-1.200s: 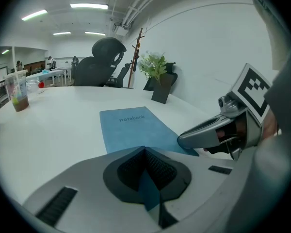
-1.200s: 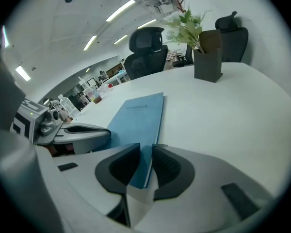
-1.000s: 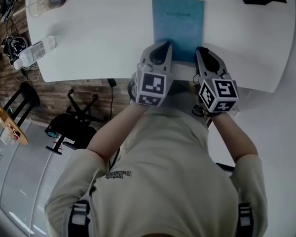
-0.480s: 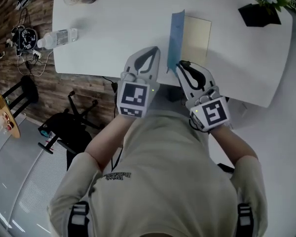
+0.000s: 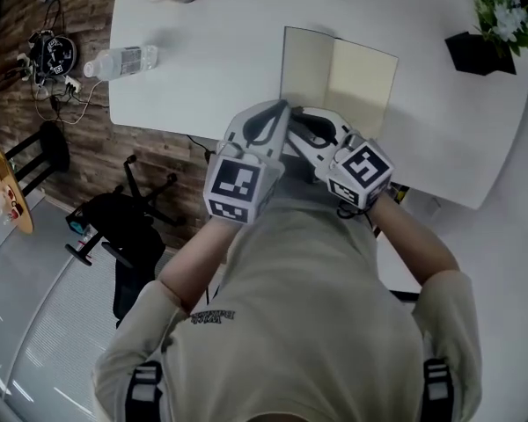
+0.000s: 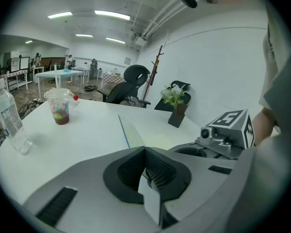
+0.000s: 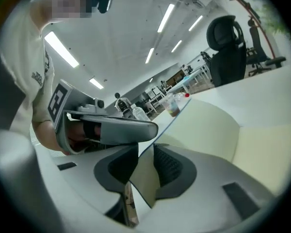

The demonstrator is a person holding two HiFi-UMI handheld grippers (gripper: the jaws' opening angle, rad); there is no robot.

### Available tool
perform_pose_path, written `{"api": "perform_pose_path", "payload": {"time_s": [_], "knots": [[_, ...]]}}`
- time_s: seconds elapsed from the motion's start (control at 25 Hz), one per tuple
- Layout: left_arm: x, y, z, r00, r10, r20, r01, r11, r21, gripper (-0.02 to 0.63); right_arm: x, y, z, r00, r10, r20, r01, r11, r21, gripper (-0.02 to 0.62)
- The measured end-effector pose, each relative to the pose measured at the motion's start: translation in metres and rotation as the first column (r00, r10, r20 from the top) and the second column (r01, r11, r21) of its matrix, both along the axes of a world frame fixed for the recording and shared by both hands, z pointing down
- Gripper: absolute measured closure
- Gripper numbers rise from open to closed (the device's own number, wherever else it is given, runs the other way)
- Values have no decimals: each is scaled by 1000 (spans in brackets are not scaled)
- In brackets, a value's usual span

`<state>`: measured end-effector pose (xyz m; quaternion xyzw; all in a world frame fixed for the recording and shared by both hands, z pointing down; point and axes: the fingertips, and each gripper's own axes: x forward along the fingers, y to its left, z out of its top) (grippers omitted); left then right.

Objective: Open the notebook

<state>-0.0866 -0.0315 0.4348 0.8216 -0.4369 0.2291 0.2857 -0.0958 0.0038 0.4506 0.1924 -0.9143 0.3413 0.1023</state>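
- white table (image 5: 211, 69) in a long, strip-lit office, seen from above over wood floor (image 5: 35, 121).
- notebook (image 5: 361, 82) lies open at the near edge of the table, straight ahead of the person, with blank cream pages showing.
- its blue cover (image 5: 306, 64) is the left leaf; in the left gripper view it (image 6: 133, 134) rises at a tilt from the spine and is not flat on the table.
- right gripper (image 5: 297, 123) lies low at the notebook's near left corner and points across toward the other gripper.
- in the right gripper view its jaws have just been opening and stand well apart (image 7: 144, 149); the near corner of the cover (image 7: 199, 125) runs loosely through the gap, and neither pad (image 7: 167, 166) clamps it.
- left gripper (image 5: 278, 111) sits just left of the right one, its tips close to the cover's near edge.
- its own view shows the jaw tips brought together (image 6: 144, 150) with nothing gripped.
- plastic cup (image 6: 59, 107) holding a dark drink stands far left on the table.
- water bottle (image 6: 7, 123) stands upright near the left edge, closer to the person than the cup.
- potted plant (image 5: 488, 33), in a black pot, sits at the far right, well apart from the notebook.
- office chair (image 5: 114, 227), black, stands on the floor to the person's left.
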Motion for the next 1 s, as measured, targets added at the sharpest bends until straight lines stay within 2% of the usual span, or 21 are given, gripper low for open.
{"api": "perform_pose_path", "payload": {"time_s": [0.16,0.32,0.4,0.52,0.76,1.0], "knots": [[-3,-6,24,1000,-17,-7,16,998,-55,594,-11,0,15,997,-33,-64,33,999,3,496],[-5,-12,47,1000,3,12,-2,995,-99,594,-16,1,32,990,-37,-136,32,999,-33,568],[-6,-12,59,998,24,55,-18,994,-112,594,-13,5,45,983,-27,-179,13,997,-82,591],[-18,-11,77,991,36,130,-19,991,-130,594,9,10,72,963,10,-268,-52,988,-147,591],[-29,-9,92,987,28,158,-4,988,-152,594,31,0,81,952,92,-292,-144,976,-162,591],[-29,-8,97,983,26,182,0,990,-140,594,27,-4,83,944,93,-318,-148,977,-155,591]]}}
